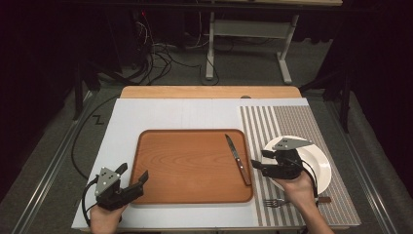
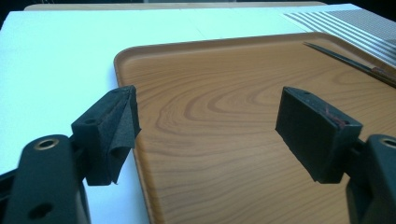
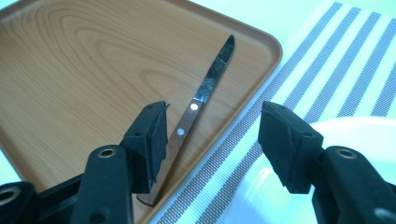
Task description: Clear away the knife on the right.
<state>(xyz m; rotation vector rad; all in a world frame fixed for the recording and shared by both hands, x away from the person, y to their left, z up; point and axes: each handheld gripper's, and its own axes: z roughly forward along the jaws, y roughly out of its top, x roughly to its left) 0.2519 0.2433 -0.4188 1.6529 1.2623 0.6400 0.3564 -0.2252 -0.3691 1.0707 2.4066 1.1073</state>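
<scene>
Right gripper [image 3: 212, 142] jaws parted, empty, above wood-handled steel knife [image 3: 201, 102] lying on brown wooden tray [image 3: 84, 70]; left gripper [image 2: 208, 135] jaws wide, empty, over tray.

We read the tray [image 3: 84, 70] as wood-grain, smooth, satin sheen. Knife [image 3: 205, 88]: shiny, mottled metal blade, dark wooden handle with two bright metal rivets. Placemat [image 3: 322, 65] is woven, rough-textured, striped. Plate [image 1: 319, 161] is glossy white, ceramic-looking. Gripper pads [image 2: 116, 130] are matt black, foam-like, the facing peeling on one. Counter [image 2: 60, 60] cover is matt, white, smooth. Fork [image 1: 275, 201] is metal.
</scene>
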